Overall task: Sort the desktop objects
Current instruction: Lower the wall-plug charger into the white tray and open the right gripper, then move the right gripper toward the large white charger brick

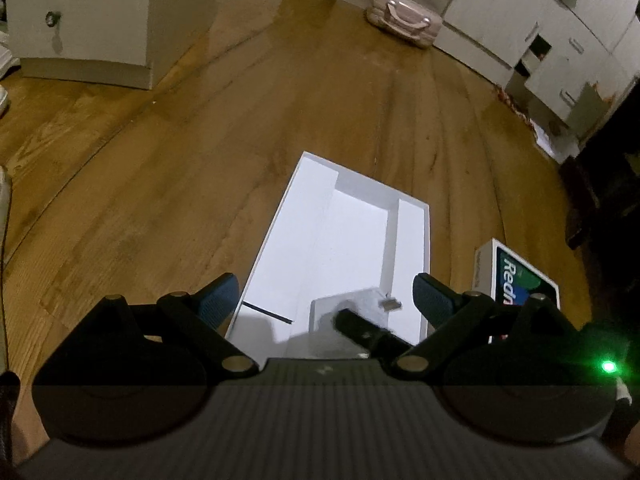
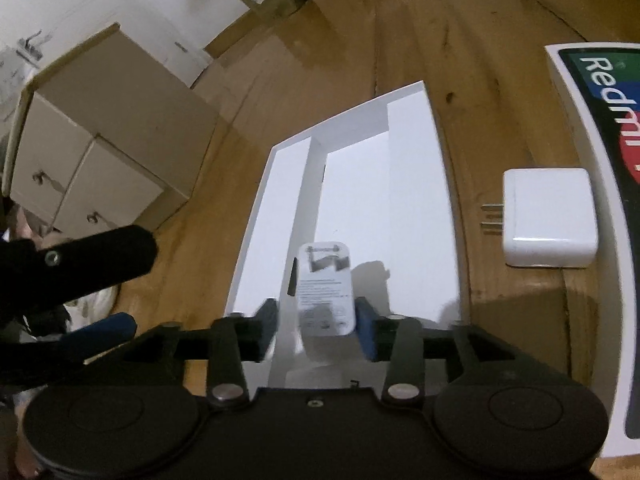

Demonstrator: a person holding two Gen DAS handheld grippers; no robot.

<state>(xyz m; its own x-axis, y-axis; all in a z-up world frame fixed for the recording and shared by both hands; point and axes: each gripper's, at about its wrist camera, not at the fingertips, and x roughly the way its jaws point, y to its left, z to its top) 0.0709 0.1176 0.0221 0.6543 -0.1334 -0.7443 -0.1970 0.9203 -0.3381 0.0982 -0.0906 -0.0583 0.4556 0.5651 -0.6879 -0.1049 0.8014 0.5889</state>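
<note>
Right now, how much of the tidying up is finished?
Not much yet. Done: the white box lies open, ready. In hand: a small white packet sits between the right gripper's parted fingers, over the box's middle section; the left gripper hangs open and empty. Left: the white charger lies outside on the wood, beside the Redmi lid.

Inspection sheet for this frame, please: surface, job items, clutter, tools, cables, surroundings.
Surface: wooden top, wood grain visible.
Job's things: white divided tray lies open; labelled white packet over its middle compartment; white charger beside the Redmi box, outside the tray.
Clutter: nothing seen.
Grippers: left tool open, empty, over the tray's near end; right tool open, packet between its pads.
Cables: thin dark line in the tray, possibly one; cannot tell.
Surroundings: white cabinets, pale bag.
</note>
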